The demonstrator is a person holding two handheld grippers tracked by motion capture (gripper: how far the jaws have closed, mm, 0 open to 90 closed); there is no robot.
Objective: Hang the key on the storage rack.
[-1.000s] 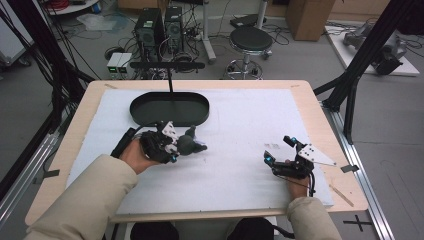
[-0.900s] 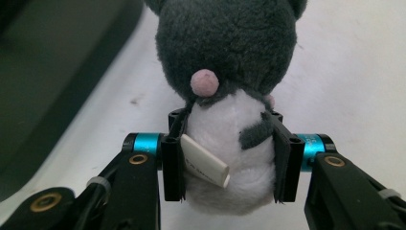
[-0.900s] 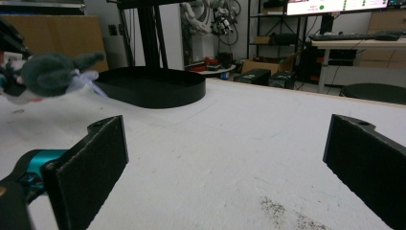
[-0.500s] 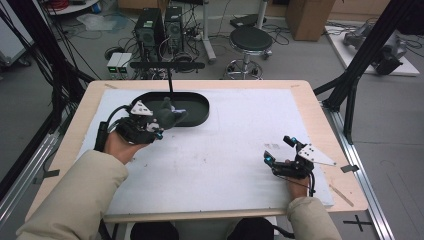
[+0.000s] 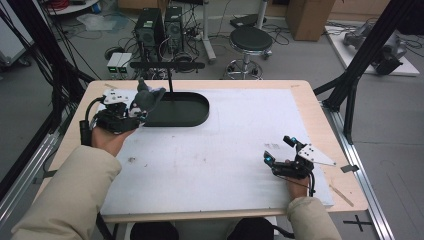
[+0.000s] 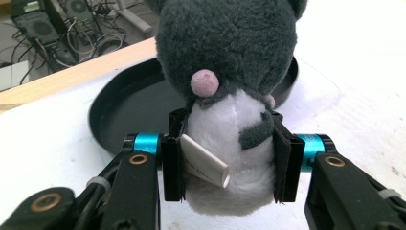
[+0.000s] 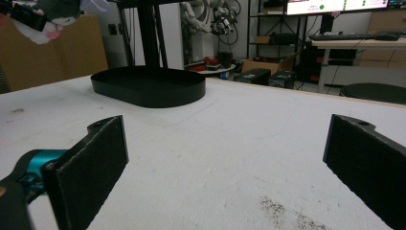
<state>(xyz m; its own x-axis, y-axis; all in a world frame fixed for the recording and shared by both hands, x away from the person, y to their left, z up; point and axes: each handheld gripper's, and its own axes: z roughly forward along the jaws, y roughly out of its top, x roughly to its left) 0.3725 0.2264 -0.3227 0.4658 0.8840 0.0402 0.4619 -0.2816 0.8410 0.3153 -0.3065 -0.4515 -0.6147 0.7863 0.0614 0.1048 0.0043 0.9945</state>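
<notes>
Left tongs [image 5: 142, 102] raised at far left, jaws clamped; right tongs [image 5: 281, 150] low near right, jaws wide apart

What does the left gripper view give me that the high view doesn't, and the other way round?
Left gripper view alone: the plush's pink nose and the white tag pinched beside its white belly, jaws pressing both sides. High view alone: the right gripper, open, resting on the white mat at the near right. Both: the left gripper holding the plush at the black tray's left end.

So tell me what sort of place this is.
Most likely a robotics lab or data-collection workshop: computer towers and loose cables on the floor, a black frame around the table, and a monitor and keyboard on a desk behind.
</notes>
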